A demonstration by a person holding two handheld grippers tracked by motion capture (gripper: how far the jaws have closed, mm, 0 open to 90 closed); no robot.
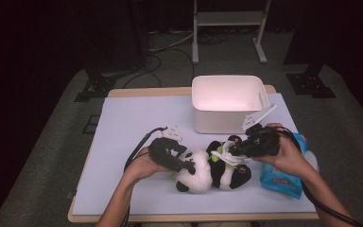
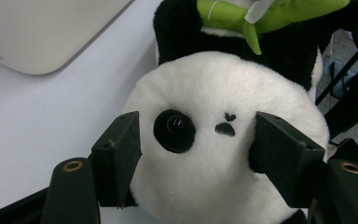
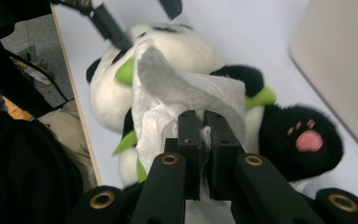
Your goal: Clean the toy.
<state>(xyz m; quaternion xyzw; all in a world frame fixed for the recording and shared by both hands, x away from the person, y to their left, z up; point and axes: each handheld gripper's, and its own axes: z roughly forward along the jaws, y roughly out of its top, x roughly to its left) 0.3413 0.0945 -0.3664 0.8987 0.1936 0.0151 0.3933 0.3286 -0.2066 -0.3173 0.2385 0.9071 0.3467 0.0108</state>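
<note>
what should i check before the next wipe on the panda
1. Right gripper shut on the white wipe: ok.
2. Wipe lies on the panda plush, over its body: ok.
3. Left gripper steadies the panda's head, one jaw on each side: ok; how firmly the pads press, cannot tell.
4. Panda rests on the table, not hanging over the edge: ok.
5. White bin stands apart from the panda, behind it: ok.
6. Blue wipe pack within reach beside the right hand: ok.
</note>
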